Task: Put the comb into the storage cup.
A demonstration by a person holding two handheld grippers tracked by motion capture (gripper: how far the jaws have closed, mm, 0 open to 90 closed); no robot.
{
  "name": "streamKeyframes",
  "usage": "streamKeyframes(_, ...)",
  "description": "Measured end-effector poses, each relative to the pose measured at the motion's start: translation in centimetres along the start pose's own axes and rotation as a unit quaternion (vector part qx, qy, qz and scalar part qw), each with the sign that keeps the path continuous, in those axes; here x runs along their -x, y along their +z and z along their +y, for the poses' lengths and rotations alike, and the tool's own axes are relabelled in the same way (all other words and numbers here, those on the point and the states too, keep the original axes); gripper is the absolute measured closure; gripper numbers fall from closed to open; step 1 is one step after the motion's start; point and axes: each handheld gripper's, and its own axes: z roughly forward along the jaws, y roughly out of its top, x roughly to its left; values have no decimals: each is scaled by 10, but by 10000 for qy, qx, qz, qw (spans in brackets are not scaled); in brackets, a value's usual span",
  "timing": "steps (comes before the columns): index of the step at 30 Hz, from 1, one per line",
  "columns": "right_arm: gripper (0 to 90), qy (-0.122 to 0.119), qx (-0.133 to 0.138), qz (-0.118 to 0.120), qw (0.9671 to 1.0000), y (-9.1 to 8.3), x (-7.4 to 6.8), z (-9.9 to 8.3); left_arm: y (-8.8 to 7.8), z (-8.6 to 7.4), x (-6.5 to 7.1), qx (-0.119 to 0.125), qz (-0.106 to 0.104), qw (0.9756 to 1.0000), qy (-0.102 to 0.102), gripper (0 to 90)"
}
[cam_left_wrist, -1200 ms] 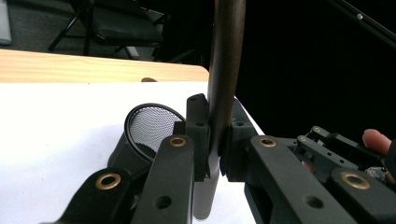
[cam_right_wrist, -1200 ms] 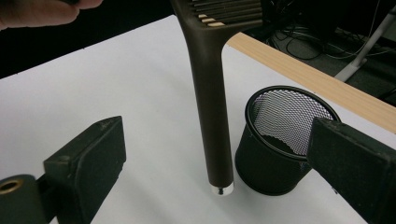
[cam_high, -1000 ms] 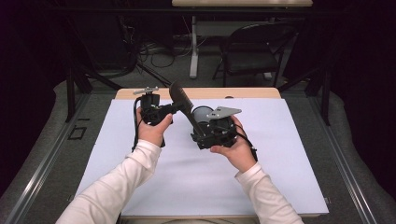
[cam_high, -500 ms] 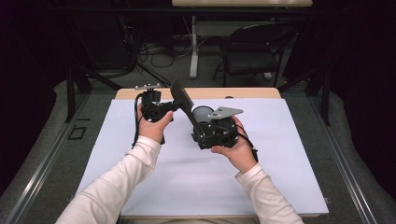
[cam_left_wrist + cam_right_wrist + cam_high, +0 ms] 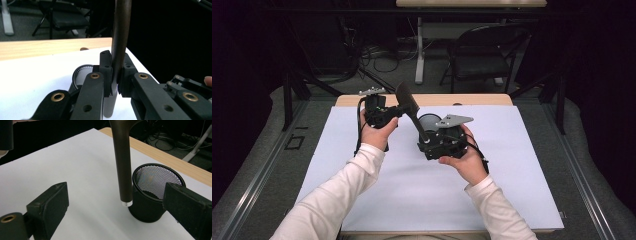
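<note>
The left gripper (image 5: 115,75) was clenched on the long dark-brown utensil with a smooth round handle and a flat blade (image 5: 412,112), holding it well up the shaft above the white table cover (image 5: 512,190), its clear-capped butt end (image 5: 126,203) hanging just beside the black wire-mesh cup (image 5: 152,192). The right gripper (image 5: 117,212) stood released, jaws wide on either side of that lower end. The utensil looked stiff, light and rather slick, so a firm pinch across the handle near the middle seemed best.
</note>
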Motion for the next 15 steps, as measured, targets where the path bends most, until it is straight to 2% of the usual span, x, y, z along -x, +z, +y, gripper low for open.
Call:
streamKeyframes(4, 66, 4, 19, 3, 10000, -1, 0, 0, -1, 2, 1, 84, 78, 9997, 198, 840)
streamKeyframes(15, 69, 30, 45, -31, 10000, -3, 2, 0, -3, 4, 1, 271, 94, 9988, 406, 840)
